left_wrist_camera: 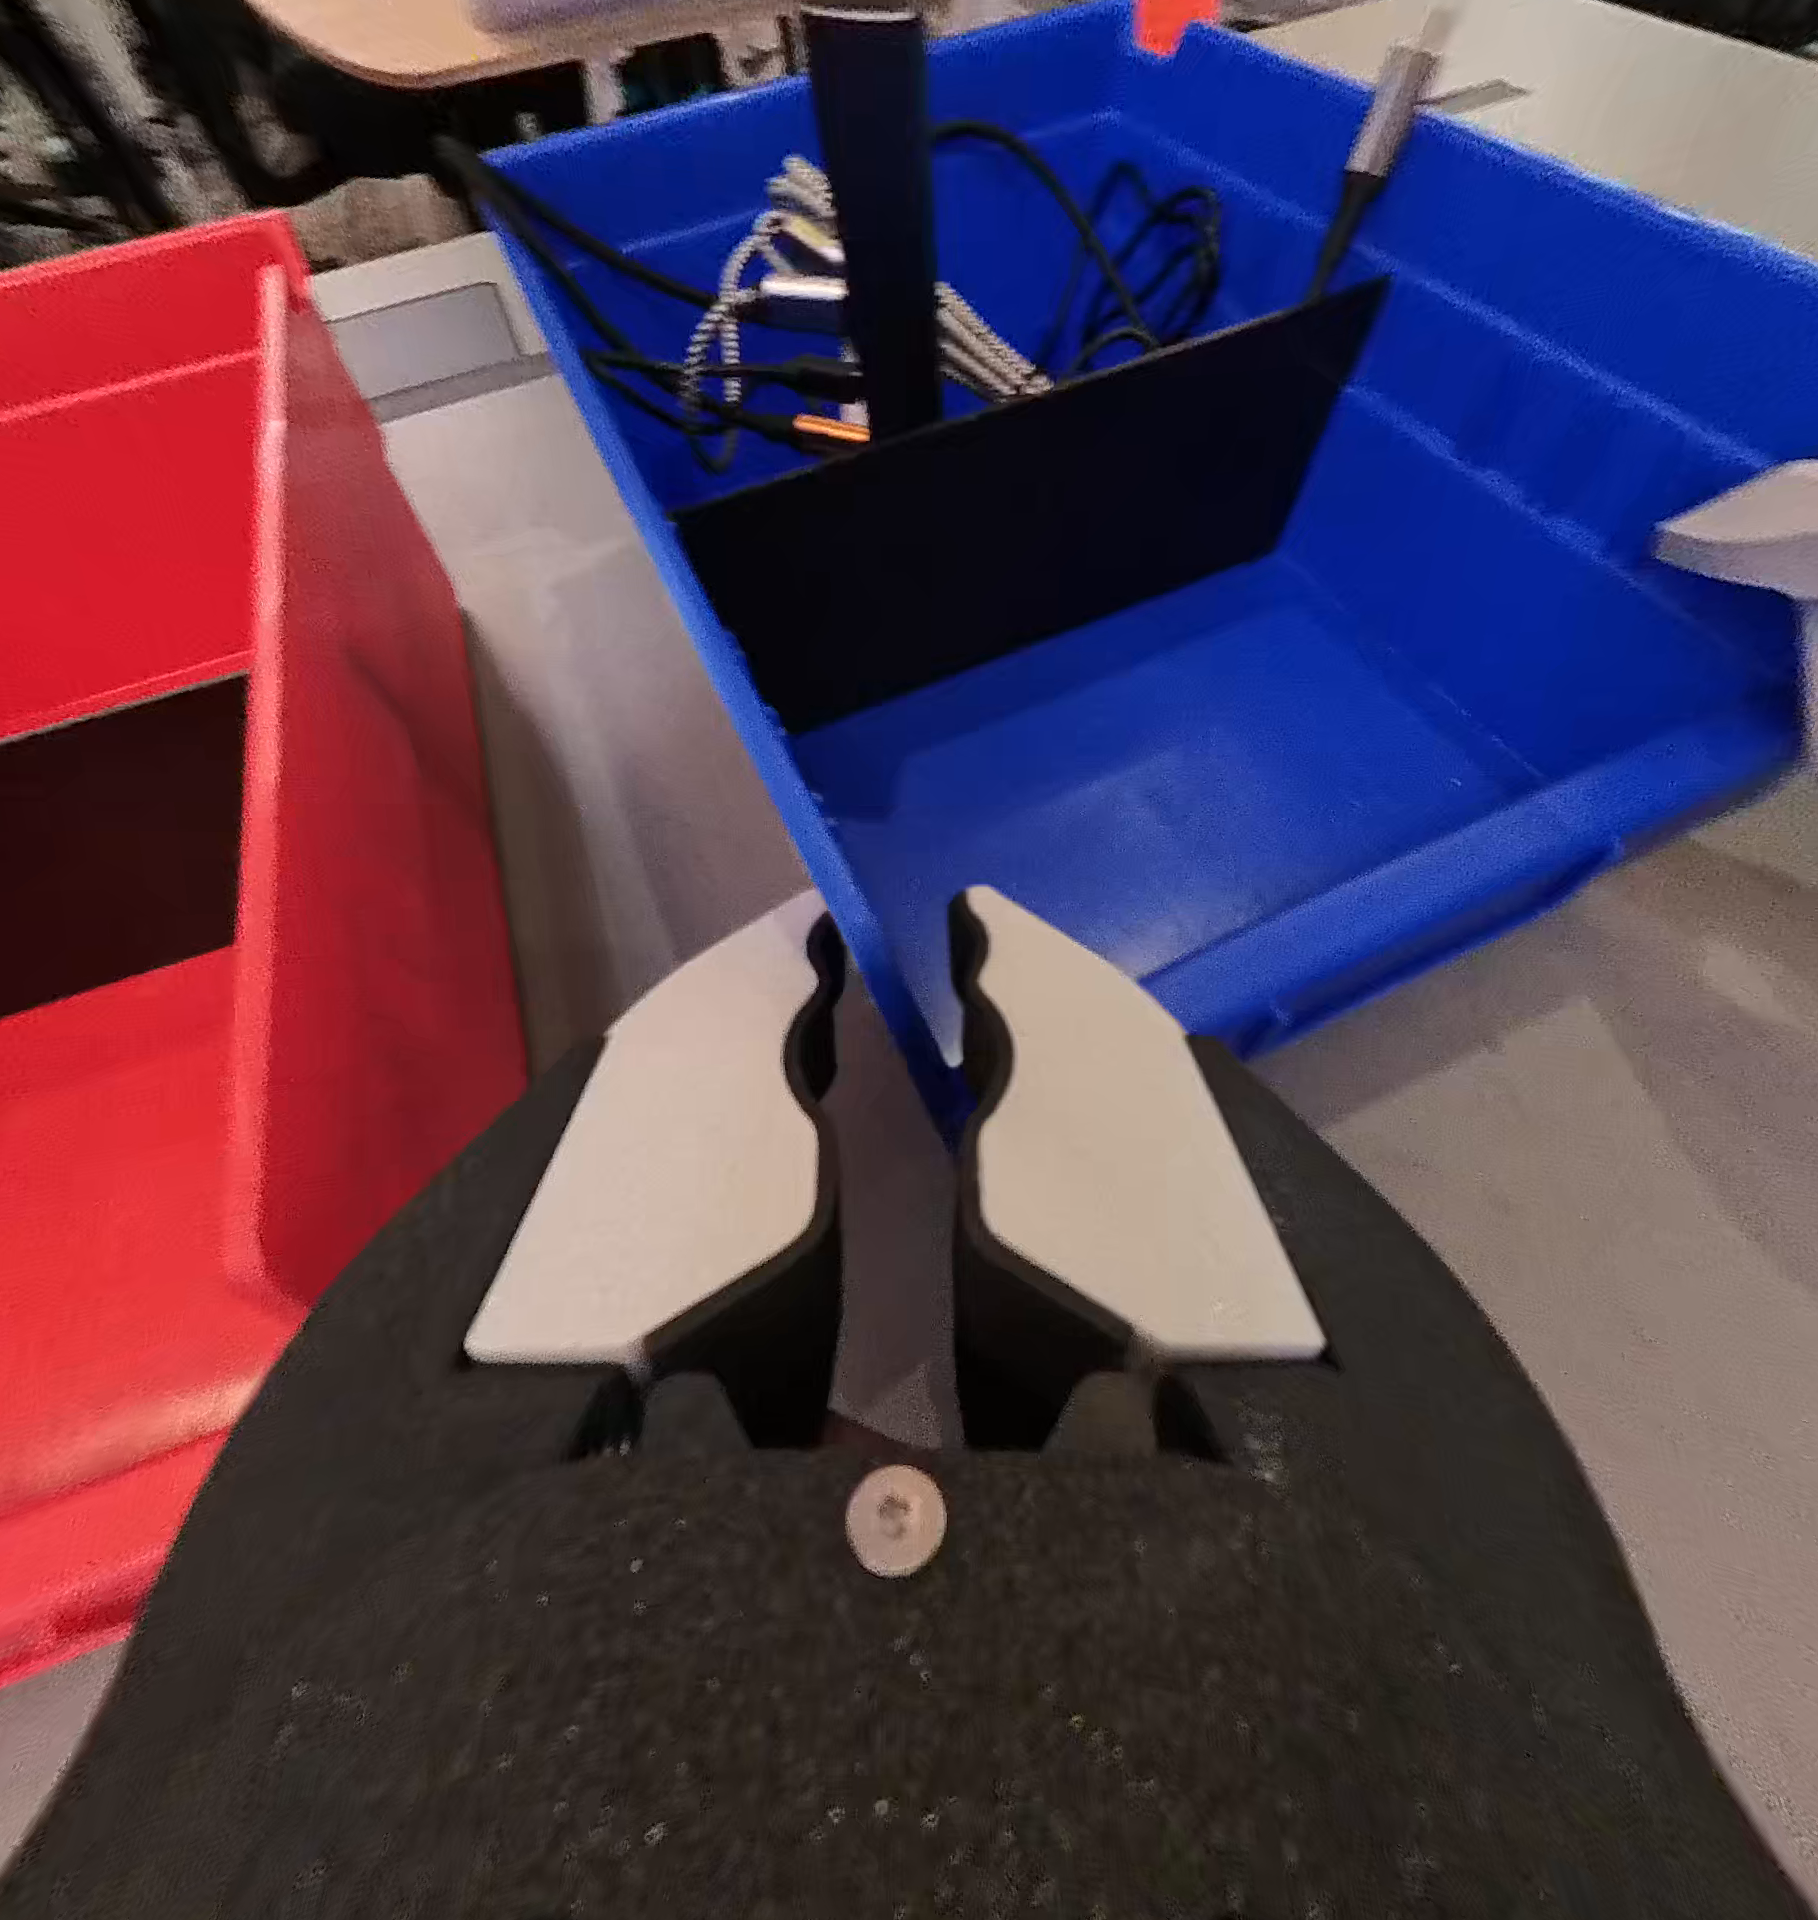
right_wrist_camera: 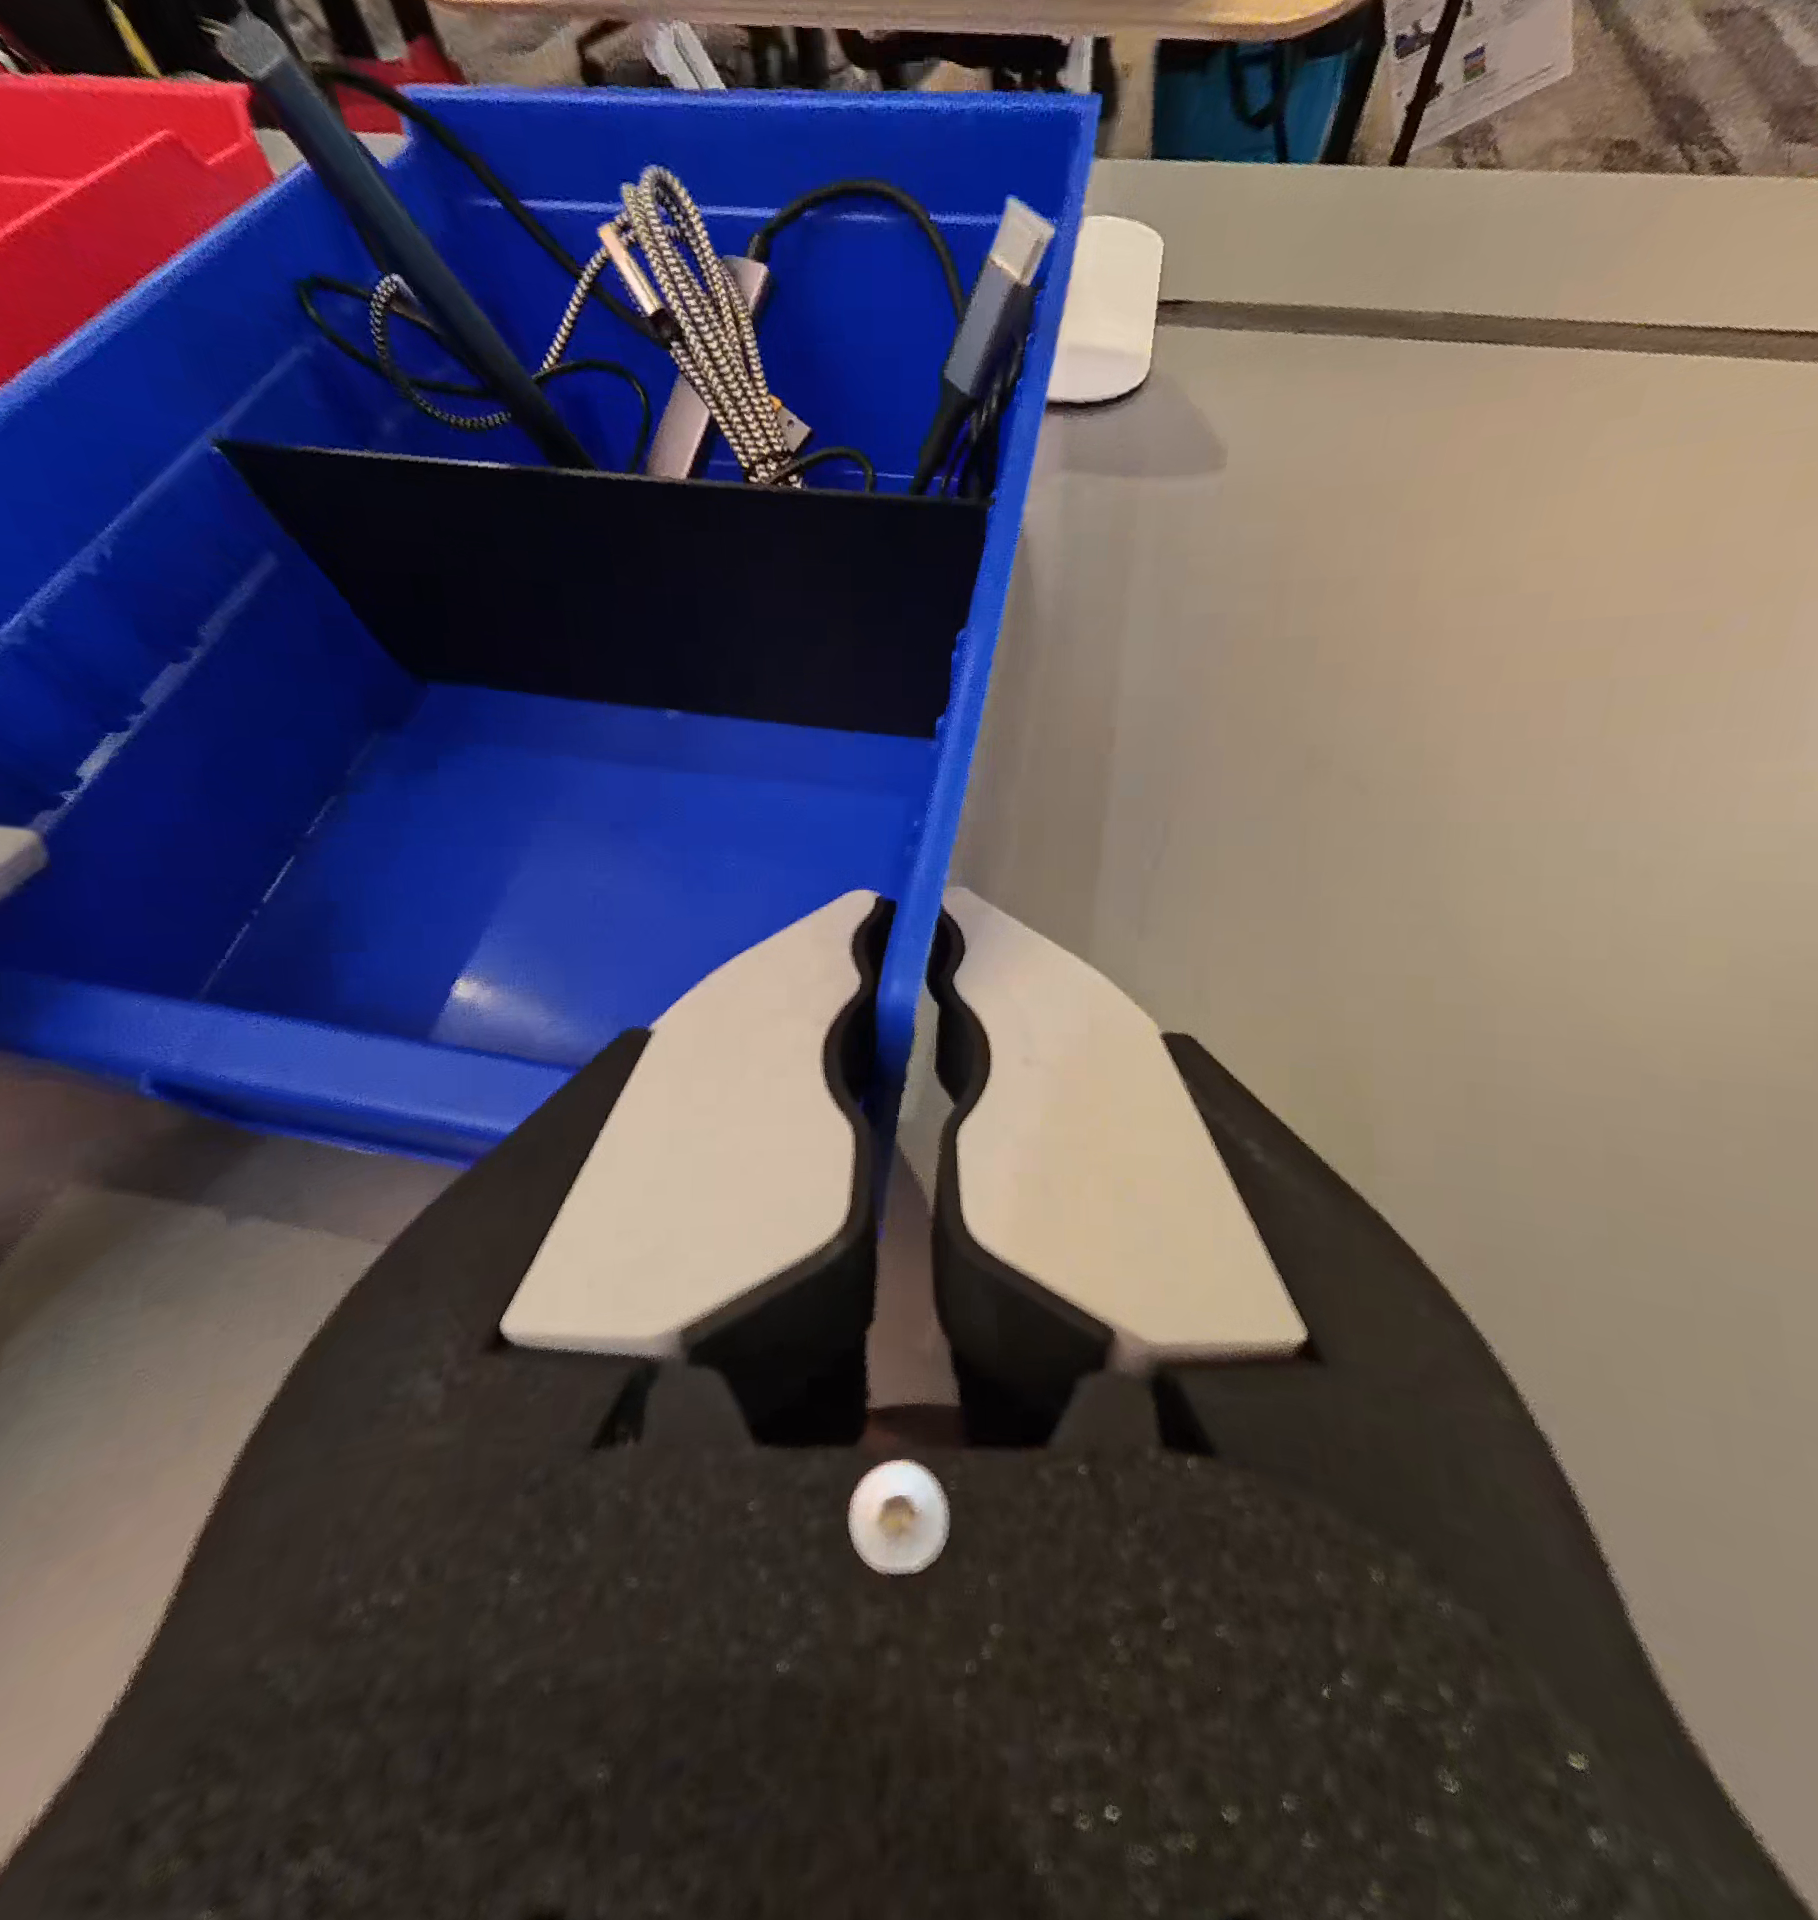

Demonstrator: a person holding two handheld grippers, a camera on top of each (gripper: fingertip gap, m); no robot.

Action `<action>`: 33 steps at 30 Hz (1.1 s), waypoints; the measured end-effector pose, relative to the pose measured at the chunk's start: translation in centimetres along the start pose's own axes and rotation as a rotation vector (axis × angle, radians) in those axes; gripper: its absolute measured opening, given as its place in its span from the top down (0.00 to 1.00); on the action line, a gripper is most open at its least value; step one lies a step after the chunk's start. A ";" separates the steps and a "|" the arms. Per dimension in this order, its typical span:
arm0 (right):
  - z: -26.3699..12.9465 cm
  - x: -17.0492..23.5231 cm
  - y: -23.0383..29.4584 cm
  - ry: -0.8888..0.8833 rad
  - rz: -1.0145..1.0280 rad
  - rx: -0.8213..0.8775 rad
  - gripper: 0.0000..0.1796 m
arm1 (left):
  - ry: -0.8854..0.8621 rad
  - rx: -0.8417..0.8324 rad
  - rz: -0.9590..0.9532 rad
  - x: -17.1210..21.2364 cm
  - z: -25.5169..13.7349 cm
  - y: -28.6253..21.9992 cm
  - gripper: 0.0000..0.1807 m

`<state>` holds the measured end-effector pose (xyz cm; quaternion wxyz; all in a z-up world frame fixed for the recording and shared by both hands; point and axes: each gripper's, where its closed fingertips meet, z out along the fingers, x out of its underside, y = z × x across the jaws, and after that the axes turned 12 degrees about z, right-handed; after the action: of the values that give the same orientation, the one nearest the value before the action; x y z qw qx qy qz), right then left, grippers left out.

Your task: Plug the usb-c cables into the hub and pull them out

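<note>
Where cables (right_wrist_camera: pixel 713 332) tangle, blue bin (right_wrist_camera: pixel 157 582) (divided)

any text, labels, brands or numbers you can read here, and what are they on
Printed sheet hanging in the background of the right wrist view: carries print, too small and blurred to read.
Blue bin, red bin, cables: no writing visible.

Office or lab: grey desks (right_wrist_camera: pixel 1456 727), carpet, storage bins (right_wrist_camera: pixel 593 831).
</note>
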<state>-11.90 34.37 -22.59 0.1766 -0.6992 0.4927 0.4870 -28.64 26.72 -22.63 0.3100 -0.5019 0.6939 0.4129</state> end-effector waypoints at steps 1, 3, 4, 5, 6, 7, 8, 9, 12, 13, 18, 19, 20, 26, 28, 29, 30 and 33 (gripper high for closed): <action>0.0 0.0 0.0 0.002 -0.002 -0.018 0.96 | -0.016 0.038 0.004 -0.4 -0.5 -0.3 0.87; -0.4 0.0 0.2 0.004 -0.021 -0.063 0.92 | -0.160 0.045 -0.007 -2.9 -2.9 0.7 0.84; -0.9 -0.1 0.2 -0.006 -0.031 -0.076 0.88 | -0.252 -0.009 0.000 -4.4 -5.0 2.3 0.84; -1.4 -0.4 0.2 -0.023 -0.044 -0.086 0.86 | -0.339 -0.108 0.012 -5.4 -7.5 4.7 0.85; -2.0 -0.8 0.0 -0.042 -0.066 -0.079 0.85 | -0.406 -0.226 0.028 -5.8 -10.2 7.5 0.86; -2.8 -1.3 -0.3 -0.075 -0.118 -0.037 0.84 | -0.439 -0.345 0.036 -5.4 -12.8 10.5 0.86; -3.7 -2.0 -0.2 -0.133 -0.212 0.013 0.83 | -0.435 -0.446 0.023 -4.0 -14.8 13.5 0.86; -4.5 -2.4 0.7 -0.183 -0.321 0.048 0.83 | -0.393 -0.506 -0.010 -1.8 -16.0 16.3 0.86; -5.8 -0.2 6.2 -0.179 -0.460 -0.035 0.84 | -0.207 -0.452 -0.193 6.4 -15.0 21.7 0.80; -6.1 1.4 8.7 -0.142 -0.452 -0.118 0.84 | -0.130 -0.392 -0.251 8.8 -13.7 22.5 0.76; -8.7 11.7 20.2 0.107 -0.445 -0.499 0.83 | -0.060 -0.280 -0.275 10.9 -9.6 23.8 0.80; -9.3 13.3 21.9 0.139 -0.461 -0.552 0.82 | -0.064 -0.289 -0.259 10.7 -9.2 24.0 0.86; -9.7 14.5 23.4 0.169 -0.477 -0.599 0.82 | -0.045 -0.316 -0.266 10.9 -9.0 24.5 0.91; -6.1 12.2 26.8 0.210 -0.322 -0.551 0.74 | 0.044 -0.283 -0.310 11.9 -11.4 21.7 0.98; -4.1 9.1 26.2 0.147 -0.242 -0.460 0.73 | 0.076 -0.292 -0.344 12.4 -12.9 20.2 0.98; -3.4 7.9 26.0 0.112 -0.219 -0.426 0.73 | 0.076 -0.300 -0.353 12.6 -13.6 19.5 0.98; -2.9 7.2 25.9 0.090 -0.206 -0.408 0.73 | 0.079 -0.316 -0.343 12.8 -14.5 18.8 0.97; -1.8 7.2 25.8 0.100 -0.221 -0.349 0.74 | 0.101 -0.334 -0.322 13.6 -17.0 16.7 0.97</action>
<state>-32.90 17.67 -21.94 0.0802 -0.7923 0.3294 0.5073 -48.99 8.31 -21.80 0.2494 -0.6704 0.5417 0.4415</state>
